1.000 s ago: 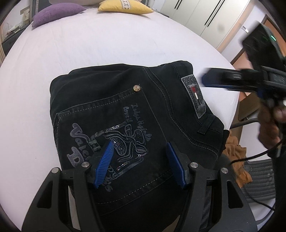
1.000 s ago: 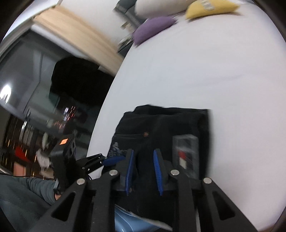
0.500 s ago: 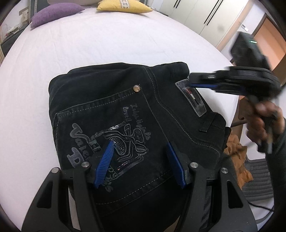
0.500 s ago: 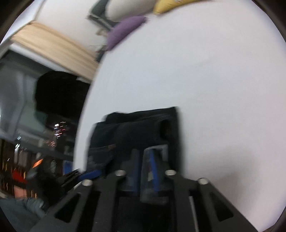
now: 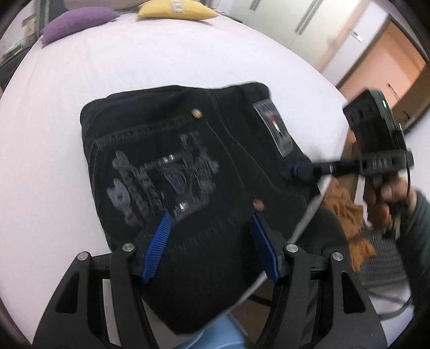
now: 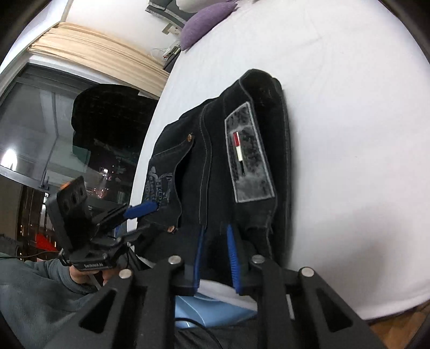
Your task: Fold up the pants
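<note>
Black jeans [image 5: 193, 166] lie folded in a compact stack at the near edge of the white bed [image 5: 80, 80], back pocket with grey embroidery and a waistband patch [image 5: 274, 128] facing up. My left gripper [image 5: 209, 228] is open, jaws wide over the pocket near the front edge. My right gripper [image 6: 215, 236] has its blue pads narrowed around the waistband edge of the jeans [image 6: 236, 150]; it also shows in the left wrist view [image 5: 301, 169] at the stack's right side. The left gripper shows in the right wrist view [image 6: 139, 208] at the pocket.
A purple cushion [image 5: 75, 21] and a yellow cushion [image 5: 174, 10] lie at the far end of the bed. A brown cloth [image 5: 346, 212] and a chair sit beyond the right bed edge. A dark window [image 6: 67, 150] is to the left.
My right gripper has come down from above the stack and closed its pads around the waistband edge. The jeans have shifted slightly. The left gripper stays open over the pocket.
</note>
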The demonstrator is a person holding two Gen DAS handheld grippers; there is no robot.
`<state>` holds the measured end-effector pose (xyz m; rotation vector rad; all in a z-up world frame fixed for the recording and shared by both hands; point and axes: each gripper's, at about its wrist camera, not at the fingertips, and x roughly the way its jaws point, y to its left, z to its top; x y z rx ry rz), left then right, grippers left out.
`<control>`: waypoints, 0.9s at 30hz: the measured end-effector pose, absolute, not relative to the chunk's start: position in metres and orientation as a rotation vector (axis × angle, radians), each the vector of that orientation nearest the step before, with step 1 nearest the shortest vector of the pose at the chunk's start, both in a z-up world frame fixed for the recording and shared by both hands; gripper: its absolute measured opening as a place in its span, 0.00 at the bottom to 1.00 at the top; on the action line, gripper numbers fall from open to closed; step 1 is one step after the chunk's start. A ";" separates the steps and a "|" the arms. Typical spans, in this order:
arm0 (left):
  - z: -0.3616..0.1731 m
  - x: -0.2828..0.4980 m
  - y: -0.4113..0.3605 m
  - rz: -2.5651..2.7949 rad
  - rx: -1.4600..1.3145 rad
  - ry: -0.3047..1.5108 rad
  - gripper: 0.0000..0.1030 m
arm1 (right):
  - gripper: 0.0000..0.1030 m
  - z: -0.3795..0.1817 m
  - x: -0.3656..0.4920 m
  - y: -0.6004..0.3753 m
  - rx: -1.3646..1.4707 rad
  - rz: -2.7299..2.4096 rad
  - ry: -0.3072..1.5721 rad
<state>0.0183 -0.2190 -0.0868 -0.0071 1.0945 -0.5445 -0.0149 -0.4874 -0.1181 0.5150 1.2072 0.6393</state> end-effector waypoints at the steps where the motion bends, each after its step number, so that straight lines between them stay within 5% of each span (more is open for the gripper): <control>1: -0.088 0.011 -0.220 -0.556 0.015 1.090 0.58 | 0.19 -0.116 -0.015 -0.486 0.498 0.630 1.204; 5: -0.079 -0.013 -0.207 -0.606 0.009 1.075 0.58 | 0.41 -0.101 -0.020 -0.503 0.482 0.576 1.160; 7: -0.063 -0.016 -0.181 -0.580 -0.075 1.011 0.58 | 0.65 -0.091 -0.022 -0.520 0.497 0.521 1.128; 11: -0.054 0.009 -0.135 -0.451 -0.219 0.966 0.69 | 0.67 -0.090 -0.012 -0.536 0.544 0.499 1.110; 27: -0.128 0.088 -0.134 -0.490 -0.424 1.225 0.70 | 0.67 -0.142 0.047 -0.503 0.626 0.634 1.210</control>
